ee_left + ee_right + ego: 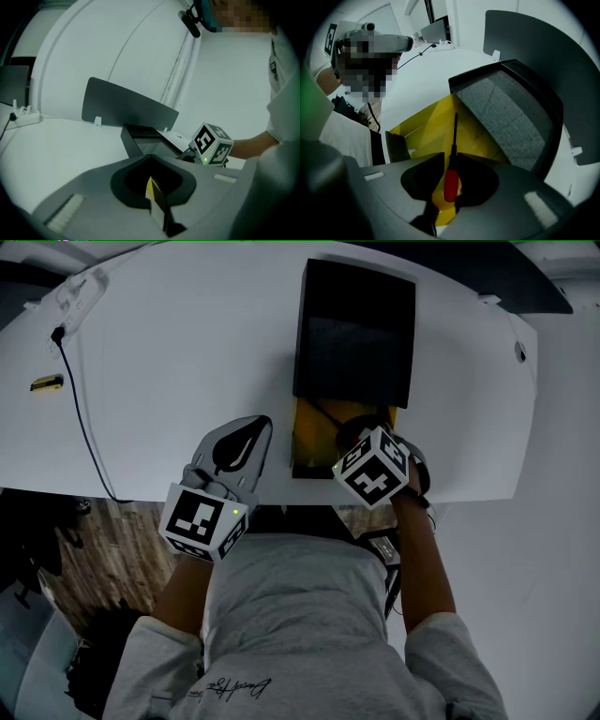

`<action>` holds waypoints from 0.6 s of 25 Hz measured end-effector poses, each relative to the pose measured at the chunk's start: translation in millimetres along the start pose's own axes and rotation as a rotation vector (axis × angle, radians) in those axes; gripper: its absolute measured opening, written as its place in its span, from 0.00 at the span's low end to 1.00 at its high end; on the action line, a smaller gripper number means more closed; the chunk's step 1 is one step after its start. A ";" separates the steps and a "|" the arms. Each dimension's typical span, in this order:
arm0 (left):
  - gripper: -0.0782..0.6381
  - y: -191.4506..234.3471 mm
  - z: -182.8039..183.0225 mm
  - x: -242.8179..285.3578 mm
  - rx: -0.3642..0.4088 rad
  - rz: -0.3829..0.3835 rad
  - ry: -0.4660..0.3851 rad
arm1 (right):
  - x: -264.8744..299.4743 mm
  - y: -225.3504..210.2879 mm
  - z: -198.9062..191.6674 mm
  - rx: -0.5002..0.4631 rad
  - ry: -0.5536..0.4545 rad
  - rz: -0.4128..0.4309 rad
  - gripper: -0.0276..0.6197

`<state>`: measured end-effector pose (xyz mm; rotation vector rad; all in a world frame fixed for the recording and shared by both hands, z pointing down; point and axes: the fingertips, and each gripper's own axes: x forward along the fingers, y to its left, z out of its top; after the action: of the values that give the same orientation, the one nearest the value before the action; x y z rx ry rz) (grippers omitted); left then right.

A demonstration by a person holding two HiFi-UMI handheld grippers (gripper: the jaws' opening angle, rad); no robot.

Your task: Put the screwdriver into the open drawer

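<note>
A screwdriver (450,182) with a red handle and a black shaft sits between the jaws of my right gripper (452,158), which is shut on it. Its shaft points forward over the open yellow drawer (431,123). In the head view my right gripper (354,434) hangs over the front of that drawer (312,432), which is pulled out of a black cabinet (356,334). My left gripper (256,425) rests on the white table (187,362) just left of the drawer, shut and holding nothing. The left gripper view shows its closed jaws (149,158) and the right gripper's marker cube (212,144).
A black cable (82,418) runs from a white power strip (80,292) down the table's left side. A small yellow and black item (45,382) lies at the far left. A dark upright panel (126,110) stands behind the cabinet. The table's near edge is against my body.
</note>
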<state>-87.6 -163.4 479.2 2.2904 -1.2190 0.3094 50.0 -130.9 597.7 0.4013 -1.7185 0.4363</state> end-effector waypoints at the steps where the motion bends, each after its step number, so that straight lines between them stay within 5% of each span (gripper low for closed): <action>1: 0.11 -1.0 0.7 -0.9 0.004 0.000 0.000 | -1.5 -0.2 0.2 0.001 -0.005 -0.003 0.20; 15: 0.11 -29.8 18.3 -11.1 0.058 -0.012 -0.030 | -44.7 4.0 0.1 0.090 -0.176 0.013 0.14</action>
<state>-70.2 -151.9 449.0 2.3588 -1.2258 0.3106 56.2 -126.3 553.5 0.5058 -1.8771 0.5015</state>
